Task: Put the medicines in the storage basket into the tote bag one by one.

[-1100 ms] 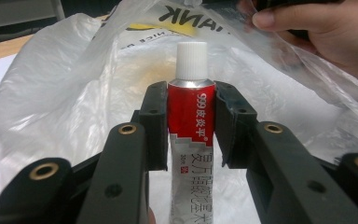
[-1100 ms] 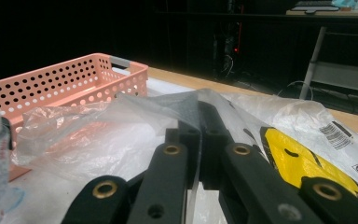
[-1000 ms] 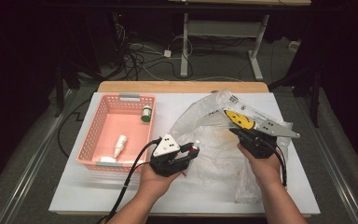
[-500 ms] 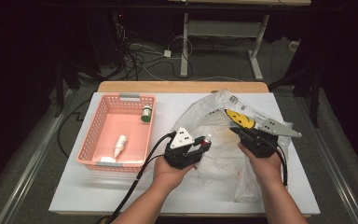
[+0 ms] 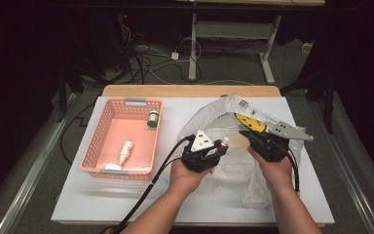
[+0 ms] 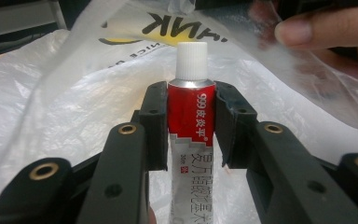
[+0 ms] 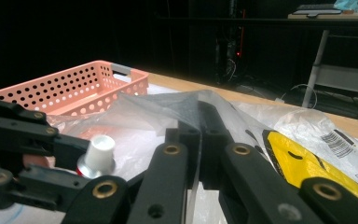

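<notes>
My left gripper [image 5: 219, 147] is shut on a red and silver tube [image 5: 221, 145] with a white cap, held just in front of the bag's mouth. In the left gripper view the tube [image 6: 190, 121] stands upright between the jaws, its cap clear above them. A clear plastic bag [image 5: 208, 118] with a yellow print lies right of centre on the table. My right gripper [image 5: 251, 138] is shut on the bag's upper edge and holds it raised. In the right gripper view the film [image 7: 168, 109] runs pinched between the jaws, and the tube's cap [image 7: 99, 150] shows at lower left.
A pink perforated basket [image 5: 89, 150] stands on the left of the white table [image 5: 102, 197]. It holds a green-capped bottle [image 5: 152, 118] and a small white bottle [image 5: 125, 152]. The right hand's finger [image 6: 317, 30] shows through the bag. Cables lie on the dark floor beyond.
My left gripper has carried the tube to the right and slightly forward, up to the bag's opening. The right gripper has stayed put, holding the bag's edge.
</notes>
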